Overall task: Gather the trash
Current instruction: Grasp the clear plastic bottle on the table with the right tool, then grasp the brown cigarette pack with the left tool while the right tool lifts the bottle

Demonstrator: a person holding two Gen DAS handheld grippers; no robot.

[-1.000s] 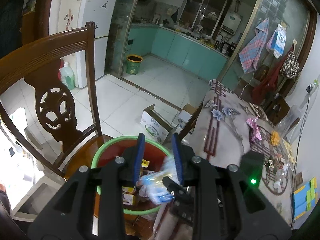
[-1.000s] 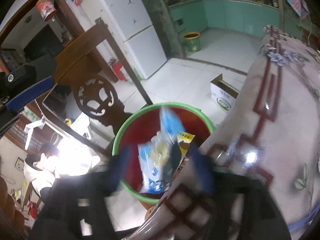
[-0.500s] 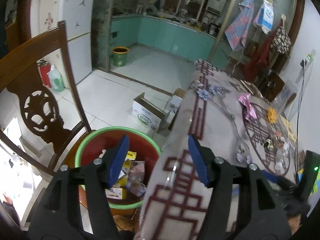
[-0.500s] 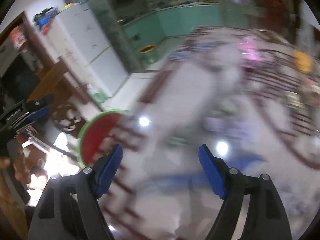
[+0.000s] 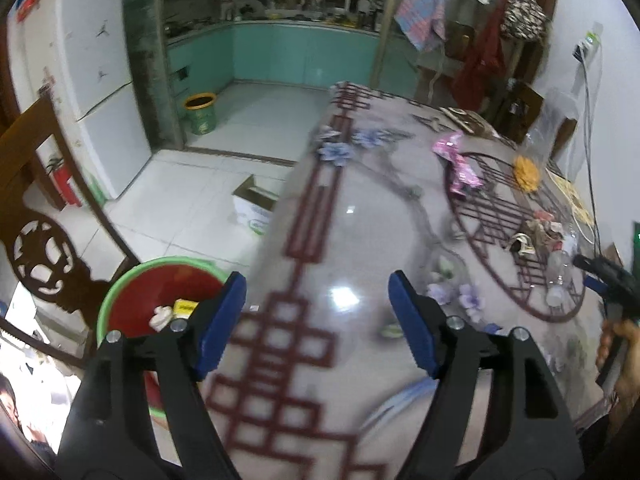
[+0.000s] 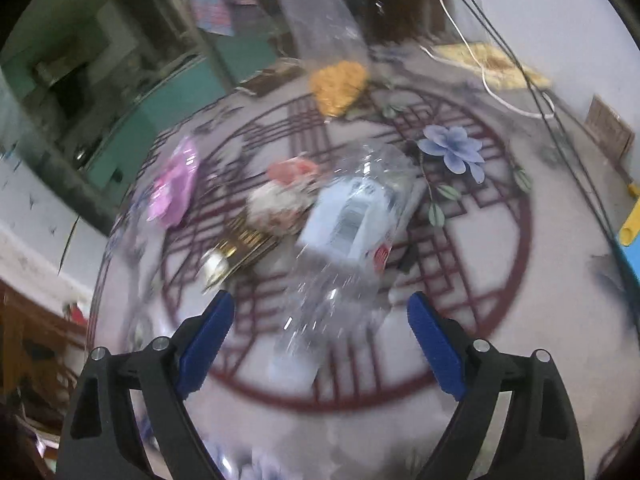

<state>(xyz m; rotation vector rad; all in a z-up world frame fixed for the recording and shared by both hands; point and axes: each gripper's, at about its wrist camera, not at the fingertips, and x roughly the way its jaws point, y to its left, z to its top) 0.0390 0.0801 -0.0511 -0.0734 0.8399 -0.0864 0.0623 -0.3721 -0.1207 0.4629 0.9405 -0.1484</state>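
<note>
My left gripper is open and empty above the patterned table, near its left edge. A red bin with a green rim holding wrappers stands on the floor below left. My right gripper is open and empty, with a clear plastic bottle lying on the table just ahead between its fingers. The bottle also shows in the left wrist view. A pink wrapper, crumpled wrappers and a clear bag of orange snack lie on the table.
A dark wooden chair stands left of the bin. A cardboard box sits on the tiled floor. A small green bin stands by the kitchen doorway. Cables run across the table's far right.
The blue wrapper dropped into the bin. Both grippers opened and swung right from over the bin to over the table; the right one now faces the bottle.
</note>
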